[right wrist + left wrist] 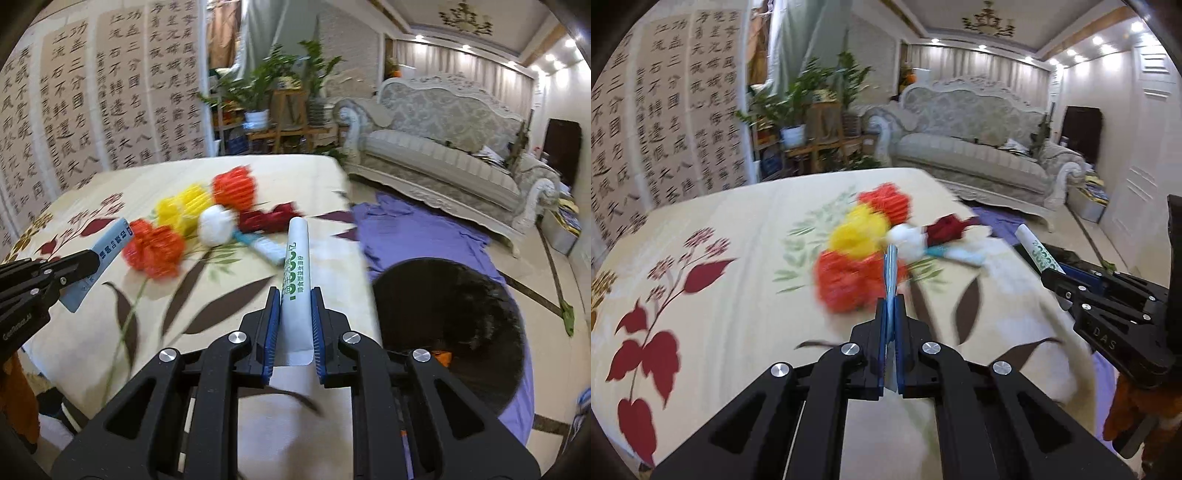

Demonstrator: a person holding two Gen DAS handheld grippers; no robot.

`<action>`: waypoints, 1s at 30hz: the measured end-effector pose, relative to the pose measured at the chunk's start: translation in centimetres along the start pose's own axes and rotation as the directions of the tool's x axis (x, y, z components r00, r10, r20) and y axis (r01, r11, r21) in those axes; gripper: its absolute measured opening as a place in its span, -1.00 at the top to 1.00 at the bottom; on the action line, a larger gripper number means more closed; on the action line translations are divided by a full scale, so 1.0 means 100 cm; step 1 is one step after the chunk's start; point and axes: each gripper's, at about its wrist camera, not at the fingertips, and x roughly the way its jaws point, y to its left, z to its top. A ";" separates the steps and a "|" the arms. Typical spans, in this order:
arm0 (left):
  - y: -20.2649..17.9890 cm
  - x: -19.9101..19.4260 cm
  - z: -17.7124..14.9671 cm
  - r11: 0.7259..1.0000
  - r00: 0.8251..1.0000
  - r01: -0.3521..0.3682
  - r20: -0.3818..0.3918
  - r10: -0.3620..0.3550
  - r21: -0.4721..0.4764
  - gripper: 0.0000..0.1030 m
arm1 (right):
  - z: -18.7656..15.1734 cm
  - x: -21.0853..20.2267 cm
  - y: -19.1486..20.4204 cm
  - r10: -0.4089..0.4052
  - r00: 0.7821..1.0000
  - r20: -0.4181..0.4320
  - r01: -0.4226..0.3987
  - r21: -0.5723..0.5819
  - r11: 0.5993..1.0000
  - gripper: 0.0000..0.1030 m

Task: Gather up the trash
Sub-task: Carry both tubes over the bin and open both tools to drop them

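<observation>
My left gripper [891, 291] is shut on a thin blue packet [891, 269], seen edge-on; in the right wrist view the packet [107, 251] shows flat, with printed characters. My right gripper [295, 317] is shut on a white tube with green print [295, 266], held above the table's right edge; it also shows in the left wrist view [1036, 251]. On the floral tablecloth [110, 325] lie orange [155, 251], yellow [184, 208], white [216, 225] and dark red [266, 219] crumpled pieces, blurred.
A black-lined bin [447, 332] stands on the floor right of the table, below my right gripper. A purple cloth [417, 229] lies on the floor. A sofa [443, 147] and plants [258, 92] are behind.
</observation>
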 end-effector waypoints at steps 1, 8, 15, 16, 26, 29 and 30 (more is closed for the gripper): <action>-0.006 0.002 0.002 1.000 1.000 0.012 0.003 -0.012 0.010 0.91 | 0.001 -0.002 -0.010 -0.020 1.000 0.007 0.020 0.015 1.000 0.68; -0.053 0.027 0.024 0.993 0.995 0.100 0.011 -0.100 0.065 0.91 | -0.003 -0.004 -0.064 -0.129 0.992 0.012 0.128 0.091 0.988 0.68; -0.100 0.059 0.041 0.981 0.987 0.161 -0.008 -0.161 0.110 0.91 | -0.008 0.004 -0.107 -0.218 0.976 0.006 0.215 0.150 0.965 0.68; -0.106 0.063 0.043 0.979 0.986 0.167 -0.012 -0.167 0.118 0.91 | -0.008 0.006 -0.113 -0.227 0.974 0.004 0.224 0.158 0.962 0.68; -0.158 0.106 0.053 0.960 0.978 0.209 -0.064 -0.200 0.188 0.91 | -0.011 0.028 -0.145 -0.264 0.964 -0.020 0.262 0.199 0.944 0.67; -0.167 0.115 0.053 0.955 0.976 0.214 -0.075 -0.202 0.204 0.91 | -0.014 0.034 -0.152 -0.269 0.963 -0.032 0.269 0.212 0.939 0.67; -0.170 0.117 0.053 0.954 0.976 0.214 -0.077 -0.202 0.211 0.91 | -0.014 0.036 -0.154 -0.270 0.962 -0.036 0.271 0.217 0.938 0.67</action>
